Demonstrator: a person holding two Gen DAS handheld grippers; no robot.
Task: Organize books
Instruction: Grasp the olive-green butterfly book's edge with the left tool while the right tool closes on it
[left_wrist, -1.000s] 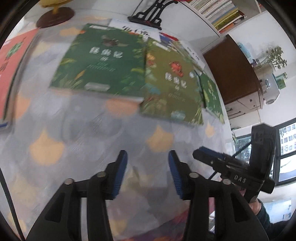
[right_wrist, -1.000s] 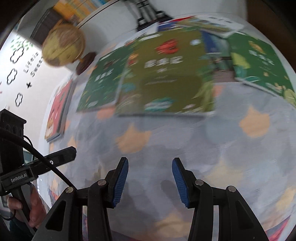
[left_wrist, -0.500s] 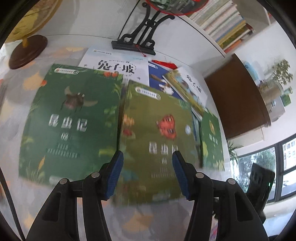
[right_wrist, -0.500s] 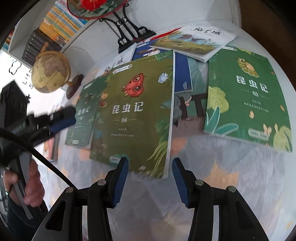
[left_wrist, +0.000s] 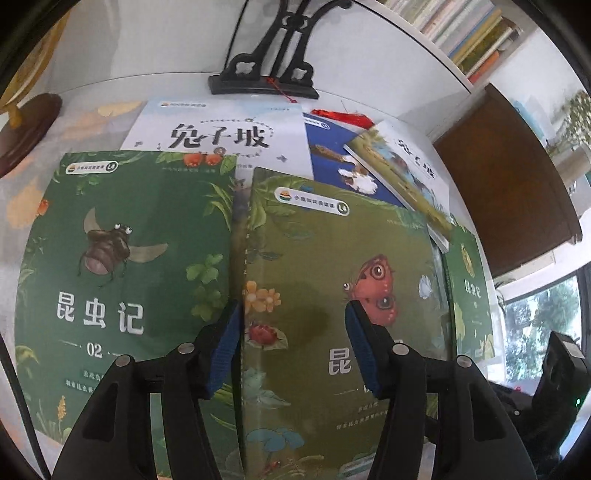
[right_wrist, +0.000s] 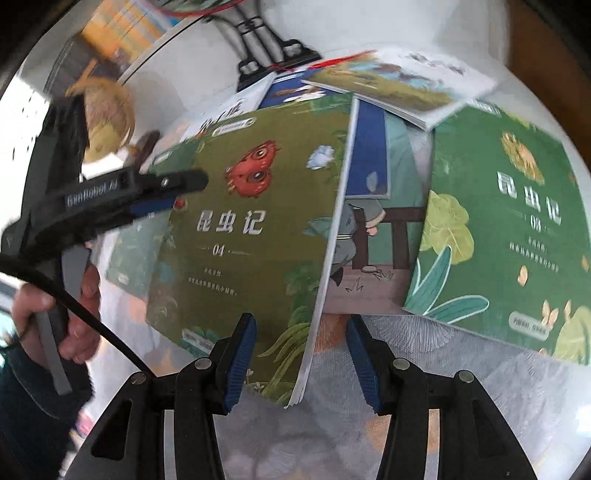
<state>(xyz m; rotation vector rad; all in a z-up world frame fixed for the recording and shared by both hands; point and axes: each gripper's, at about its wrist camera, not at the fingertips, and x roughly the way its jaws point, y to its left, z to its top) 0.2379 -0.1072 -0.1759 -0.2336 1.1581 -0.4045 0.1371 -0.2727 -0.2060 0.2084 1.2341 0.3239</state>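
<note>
Your left gripper (left_wrist: 293, 343) hangs over a spread of picture books, its jaws partly apart and empty, one blue pad (left_wrist: 225, 350) above the spine of the olive-green book numbered 04 (left_wrist: 332, 266), the other over its butterfly cover. Your right gripper (right_wrist: 301, 360) points down at the near right corner of that same book (right_wrist: 251, 229), jaws likewise partly apart with nothing pressed between them; the page edge of the corner shows in the gap, though whether the pads reach it cannot be told. The right jaws have just been opening a little.

The olive book lies flat on the surface (right_wrist: 424, 369), which is covered with a grey cloth printed with orange shapes. To its left lies the dark green book numbered 02 (left_wrist: 122, 258), bearing a beetle, its right edge tucked under the olive book's spine. Behind both rests a white book with large black characters (left_wrist: 221, 136). A blue-covered book (right_wrist: 373, 206) sits partly beneath the olive one, with the green book numbered 03 (right_wrist: 517, 229) to its right. A slimmer landscape book (right_wrist: 402, 85) lies across the top of those two.

At the back stand a black ornamental stand (left_wrist: 264, 74) and a globe (right_wrist: 107, 118). Your left hand (right_wrist: 55, 314) grips the handle at the right camera's left edge.
</note>
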